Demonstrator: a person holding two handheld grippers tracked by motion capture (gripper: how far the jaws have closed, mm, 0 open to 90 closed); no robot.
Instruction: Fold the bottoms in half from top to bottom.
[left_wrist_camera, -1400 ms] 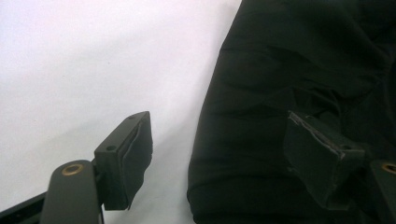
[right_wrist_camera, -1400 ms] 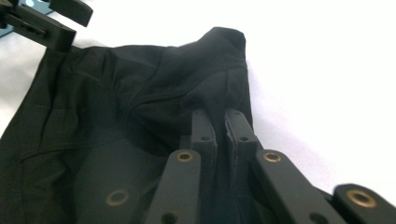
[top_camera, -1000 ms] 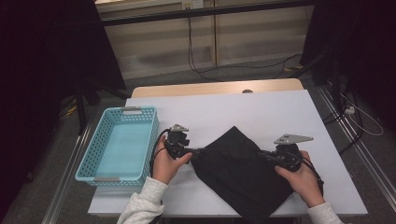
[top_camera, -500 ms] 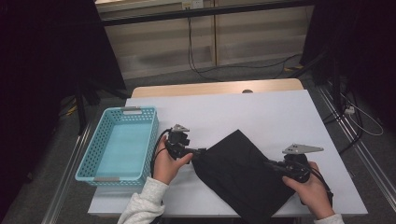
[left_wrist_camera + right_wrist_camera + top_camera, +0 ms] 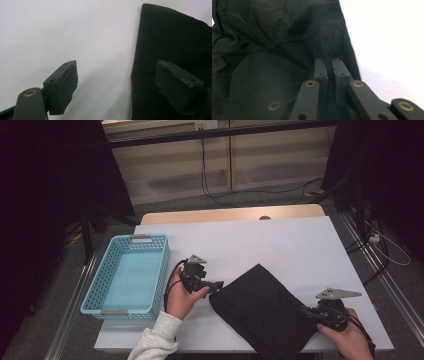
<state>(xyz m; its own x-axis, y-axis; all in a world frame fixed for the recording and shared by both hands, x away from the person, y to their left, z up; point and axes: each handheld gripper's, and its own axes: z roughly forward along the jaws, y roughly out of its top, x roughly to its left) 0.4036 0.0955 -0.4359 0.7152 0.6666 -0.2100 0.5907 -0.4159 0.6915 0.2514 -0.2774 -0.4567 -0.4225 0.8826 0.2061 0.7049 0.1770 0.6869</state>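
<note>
A black cloth (image 5: pixel 262 310) lies flat on the white table (image 5: pixel 280 240), near the front edge. My right gripper (image 5: pixel 306 312) is shut on the cloth's right edge; in the right gripper view a fold of the cloth (image 5: pixel 274 50) is pinched in the gripper (image 5: pixel 329 62). My left gripper (image 5: pixel 218 285) points at the cloth's left corner and stands open. In the left gripper view, the left gripper (image 5: pixel 117 67) has one pad over the bare table and the other over the cloth (image 5: pixel 172 37), and neither presses on it.
An empty light-blue basket (image 5: pixel 130 270) stands at the table's left side, just beyond my left hand. The table's far half is bare white. Cables run across the floor behind the table.
My right gripper has moved right and toward the front edge, dragging the cloth's right side with it. The left gripper has stayed put, open.
</note>
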